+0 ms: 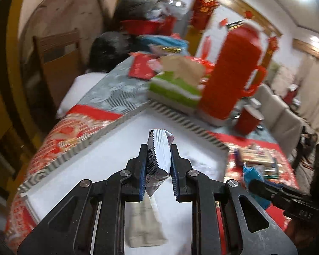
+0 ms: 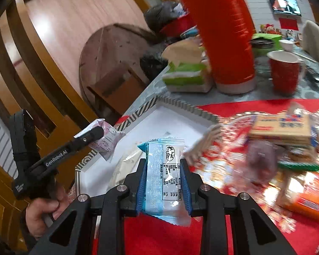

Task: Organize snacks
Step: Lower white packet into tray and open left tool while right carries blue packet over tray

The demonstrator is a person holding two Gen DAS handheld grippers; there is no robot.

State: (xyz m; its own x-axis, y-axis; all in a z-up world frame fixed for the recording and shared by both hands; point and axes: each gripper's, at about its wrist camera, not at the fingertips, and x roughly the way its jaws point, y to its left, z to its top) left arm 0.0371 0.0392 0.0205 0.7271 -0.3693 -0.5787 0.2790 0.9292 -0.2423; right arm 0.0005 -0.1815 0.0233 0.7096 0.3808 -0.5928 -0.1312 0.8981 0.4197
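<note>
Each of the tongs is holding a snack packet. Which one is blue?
The packet in the right tongs: its wrapper is light blue with teal edges. The left tongs hold a silvery-white packet with pink print.

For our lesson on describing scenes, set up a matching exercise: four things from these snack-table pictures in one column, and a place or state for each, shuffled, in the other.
Things:
1. pink packet
2. blue packet
3. red cup
4. white tray

Places or states:
A. standing beside the red flask
B. gripped in the right hand-held gripper
C. lying on the table, one pale packet in it
D. gripped in the left hand-held gripper

Pairs: 1-D, 2-B, 3-A, 4-C
</note>
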